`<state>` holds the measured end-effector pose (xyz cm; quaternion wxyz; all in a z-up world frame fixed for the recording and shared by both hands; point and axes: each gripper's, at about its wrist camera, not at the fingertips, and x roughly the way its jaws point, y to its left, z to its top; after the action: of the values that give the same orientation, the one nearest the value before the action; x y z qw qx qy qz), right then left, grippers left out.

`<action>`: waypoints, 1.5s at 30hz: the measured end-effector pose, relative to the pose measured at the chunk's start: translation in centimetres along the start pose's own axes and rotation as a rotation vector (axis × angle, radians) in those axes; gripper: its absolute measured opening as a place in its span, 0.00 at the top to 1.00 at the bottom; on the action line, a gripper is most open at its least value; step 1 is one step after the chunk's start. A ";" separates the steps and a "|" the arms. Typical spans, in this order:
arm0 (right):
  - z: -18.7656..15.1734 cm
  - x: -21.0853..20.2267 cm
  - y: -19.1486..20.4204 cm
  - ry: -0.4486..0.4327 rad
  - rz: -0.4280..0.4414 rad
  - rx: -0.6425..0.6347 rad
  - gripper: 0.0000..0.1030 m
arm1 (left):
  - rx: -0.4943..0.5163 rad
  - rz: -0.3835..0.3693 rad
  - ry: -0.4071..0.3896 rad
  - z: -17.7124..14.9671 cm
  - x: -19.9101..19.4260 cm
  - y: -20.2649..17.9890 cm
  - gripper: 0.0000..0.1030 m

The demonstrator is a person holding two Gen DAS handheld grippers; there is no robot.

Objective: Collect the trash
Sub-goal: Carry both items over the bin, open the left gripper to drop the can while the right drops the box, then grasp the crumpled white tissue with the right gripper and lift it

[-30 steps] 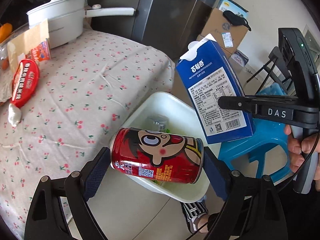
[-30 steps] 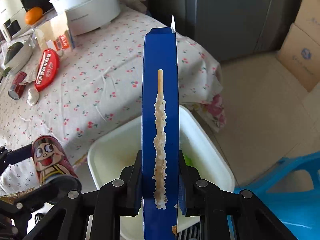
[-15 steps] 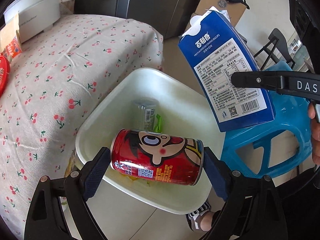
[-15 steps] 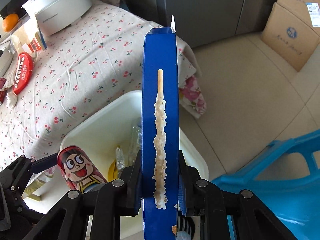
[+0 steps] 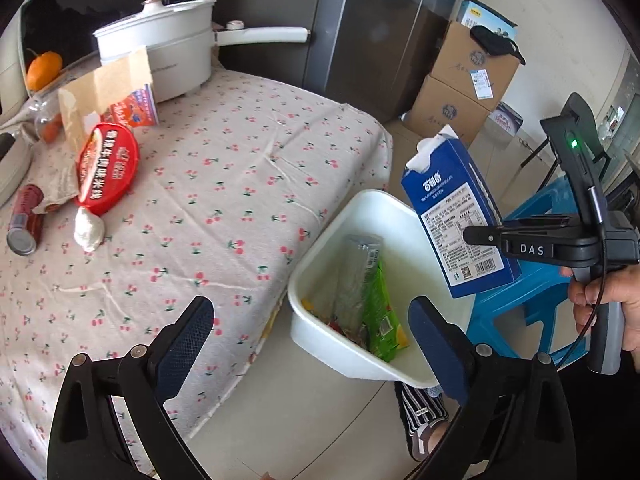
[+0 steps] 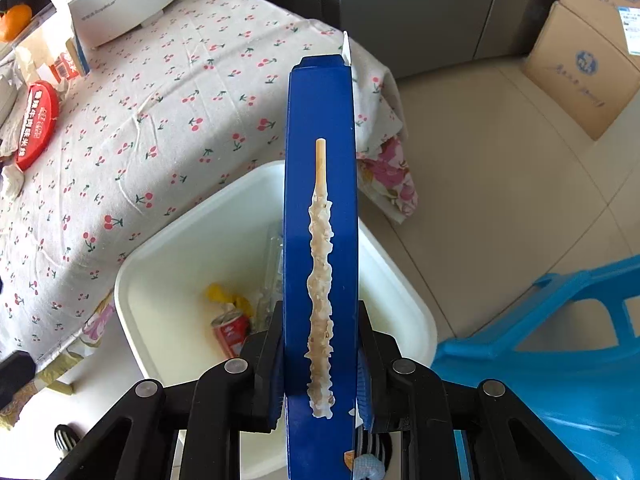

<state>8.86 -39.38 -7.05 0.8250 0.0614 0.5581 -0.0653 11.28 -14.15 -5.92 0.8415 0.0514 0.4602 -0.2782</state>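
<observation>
The left gripper [image 5: 308, 332] hangs over the floor with its blue pads spread wide and nothing between them. Beside the cherry-print tablecloth [image 5: 224, 184] sits a white plastic tub [image 5: 360, 208] holding a green snack wrapper [image 5: 380, 312] and a red drink can [image 6: 232, 334]. The right gripper [image 6: 320, 360] pinches a tall blue cardboard biscuit box [image 6: 320, 128] tight on both sides, holding it upright above the tub's near edge.
</observation>
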 end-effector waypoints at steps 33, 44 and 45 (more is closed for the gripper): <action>2.4 -1.8 16.7 -0.163 0.076 -0.147 0.14 | -0.334 0.368 -0.119 -7.9 -13.0 22.0 0.00; 5.8 1.7 26.3 -0.145 0.162 -0.268 0.12 | -0.398 0.469 -0.033 -10.6 -11.7 26.5 0.00; 6.2 2.2 27.1 -0.149 0.177 -0.277 0.12 | -0.400 0.473 -0.020 -10.7 -11.4 26.7 0.00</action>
<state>20.13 -13.85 -6.00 0.8672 -0.0089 0.4913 0.0805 12.25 16.76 -7.45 0.8808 -0.0122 0.4728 0.0208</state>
